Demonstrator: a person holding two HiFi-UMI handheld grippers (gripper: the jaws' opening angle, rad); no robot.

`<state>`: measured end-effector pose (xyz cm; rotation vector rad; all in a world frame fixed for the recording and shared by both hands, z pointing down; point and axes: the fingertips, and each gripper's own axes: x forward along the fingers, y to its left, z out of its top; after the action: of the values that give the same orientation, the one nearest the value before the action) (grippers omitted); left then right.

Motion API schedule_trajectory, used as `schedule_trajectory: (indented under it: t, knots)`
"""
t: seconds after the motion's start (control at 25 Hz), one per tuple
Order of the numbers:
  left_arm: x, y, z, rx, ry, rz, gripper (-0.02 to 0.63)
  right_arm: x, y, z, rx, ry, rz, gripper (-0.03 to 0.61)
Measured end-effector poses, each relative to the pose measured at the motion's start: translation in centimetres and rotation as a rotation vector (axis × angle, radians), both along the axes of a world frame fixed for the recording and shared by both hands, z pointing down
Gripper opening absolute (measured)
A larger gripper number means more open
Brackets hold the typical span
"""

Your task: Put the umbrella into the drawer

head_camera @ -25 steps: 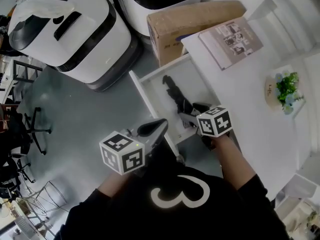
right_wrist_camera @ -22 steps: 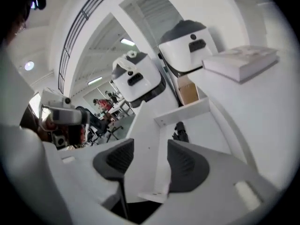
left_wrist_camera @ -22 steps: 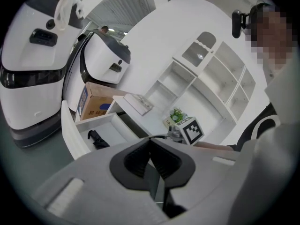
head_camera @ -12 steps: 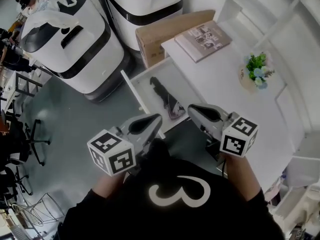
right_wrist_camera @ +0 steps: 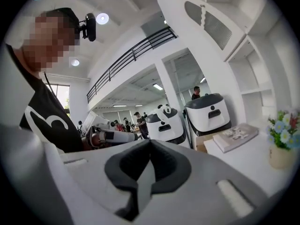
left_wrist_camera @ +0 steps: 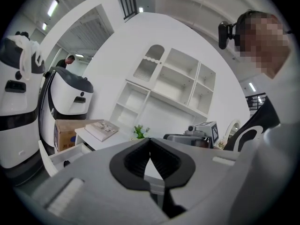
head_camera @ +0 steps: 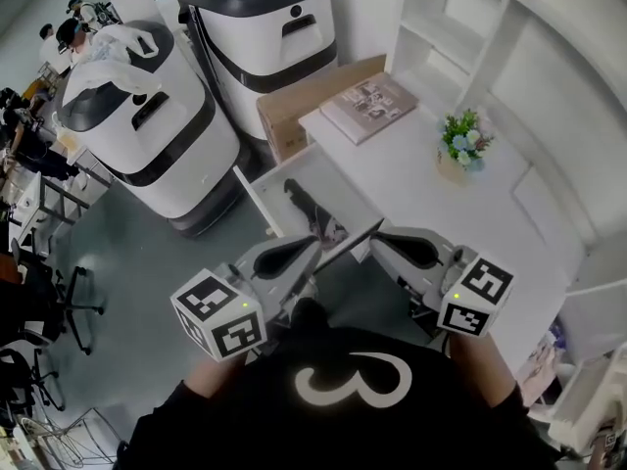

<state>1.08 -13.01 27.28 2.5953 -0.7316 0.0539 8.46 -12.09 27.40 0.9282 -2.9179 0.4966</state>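
Left tongs (head_camera: pixel 309 251) hovering near the open drawer (head_camera: pixel 257 196), jaws pressing together on nothing, right tongs (head_camera: pixel 384 243) beside it, jaws just closing to meet empty, folded black umbrella (head_camera: pixel 315 215) lying inside the drawer, apart from both.

Black umbrella (head_camera: pixel 306 204) (white drawer (head_camera: pixel 343 189))

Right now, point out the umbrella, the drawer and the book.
umbrella (head_camera: pixel 315 215), head view, middle of its folded canopy.
drawer (head_camera: pixel 338 184), head view, bare floor.
book (head_camera: pixel 369 106), head view, middle of its cover.
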Motion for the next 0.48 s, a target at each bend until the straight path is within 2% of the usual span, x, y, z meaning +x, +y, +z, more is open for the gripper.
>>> schedule_trajectory:
  t: [0.24,0.48]
  knots:
    - [1.0,2.6,-1.2,0.031,0.003,0.014,0.008,0.5,3.1,-1.5,0.048,-0.008,-0.024,0.003]
    - [2.2,4.1,-1.6,0.036,0.0,0.025,0.008,1.7,4.7,-1.2,0.031,-0.011,-0.003,0.003]
